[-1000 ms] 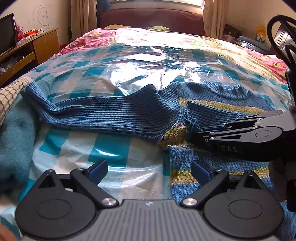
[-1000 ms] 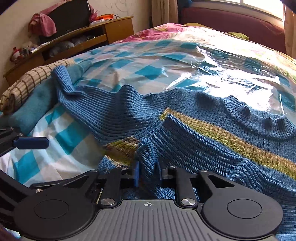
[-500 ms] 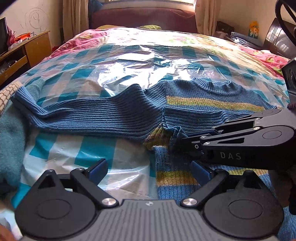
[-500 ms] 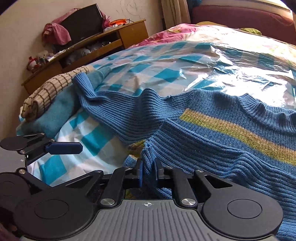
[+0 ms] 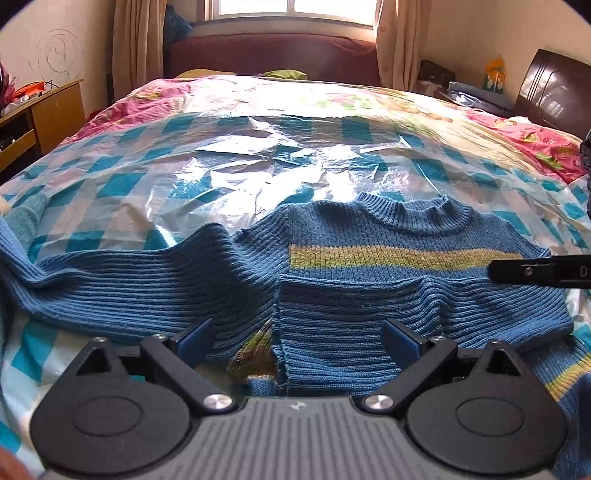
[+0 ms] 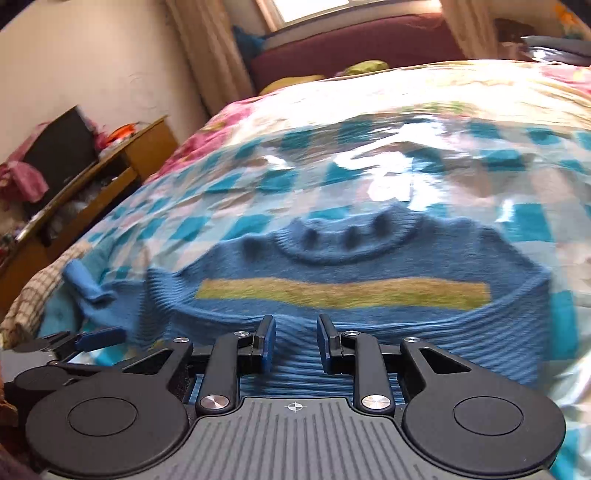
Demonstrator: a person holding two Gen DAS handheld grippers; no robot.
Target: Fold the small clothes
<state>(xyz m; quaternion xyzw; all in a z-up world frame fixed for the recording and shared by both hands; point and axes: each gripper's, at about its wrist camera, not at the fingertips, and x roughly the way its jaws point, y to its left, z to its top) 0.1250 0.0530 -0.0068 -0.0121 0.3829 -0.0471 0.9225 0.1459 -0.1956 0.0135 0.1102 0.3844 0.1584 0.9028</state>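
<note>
Blue striped sweater (image 5: 369, 254), 1 sleeve folded

Sunlit window (image 5: 291, 7) behind a maroon headboard (image 5: 273, 55), beige curtains (image 5: 136, 40), wooden cabinet (image 5: 55, 110) at left

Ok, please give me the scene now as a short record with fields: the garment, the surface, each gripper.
garment: blue ribbed sweater with a yellow-green stripe, lying flat, collar away from the cameras
right sleeve: folded across the chest below the stripe
left sleeve: spread out to the side
surface: checked plastic sheet on a bed
left gripper: open, over the sweater's lower part
right gripper: jaws opening, pads clear of the knit
</note>
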